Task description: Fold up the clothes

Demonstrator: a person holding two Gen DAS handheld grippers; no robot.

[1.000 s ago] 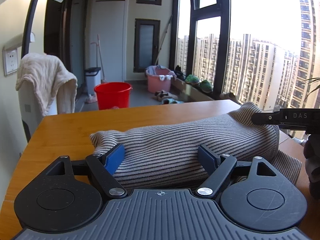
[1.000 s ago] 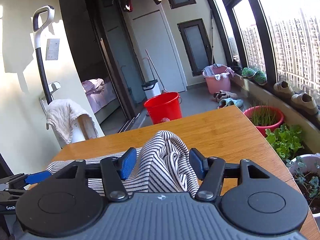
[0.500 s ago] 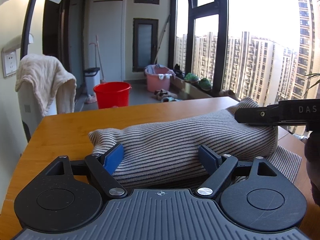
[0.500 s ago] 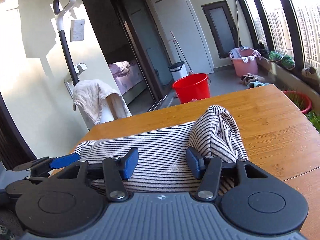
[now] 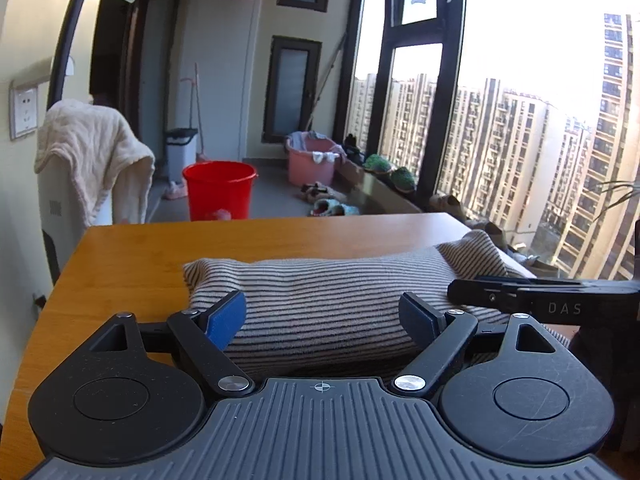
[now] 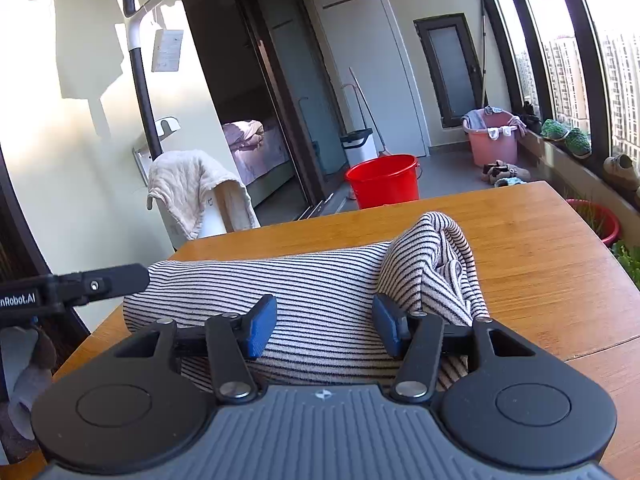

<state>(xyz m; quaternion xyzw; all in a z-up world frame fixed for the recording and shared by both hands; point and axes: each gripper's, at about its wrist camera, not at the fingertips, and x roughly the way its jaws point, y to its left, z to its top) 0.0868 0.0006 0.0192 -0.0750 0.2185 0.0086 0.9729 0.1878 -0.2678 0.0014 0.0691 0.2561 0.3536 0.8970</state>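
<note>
A black-and-white striped garment (image 5: 320,288) lies bundled in a long roll across the wooden table (image 5: 168,252). My left gripper (image 5: 320,318) is open, its blue pads spread on either side of the roll's near edge. My right gripper (image 6: 324,328) is open too, low over the same garment (image 6: 320,280), just left of the bunched-up end (image 6: 436,252). The right gripper's black finger (image 5: 520,296) reaches in from the right in the left wrist view. The left gripper's finger (image 6: 100,280) shows at the left in the right wrist view.
The table's far edge (image 6: 400,208) faces a balcony floor with a red bucket (image 5: 219,190) and a pink basin (image 5: 312,160). A towel-draped white appliance (image 6: 192,192) stands beyond the left corner. Potted plants (image 6: 592,220) sit off the right edge.
The right gripper has dropped and swung left along the garment, with its fingers a little closer together. The striped roll has settled lower on the table. The left gripper has barely moved.
</note>
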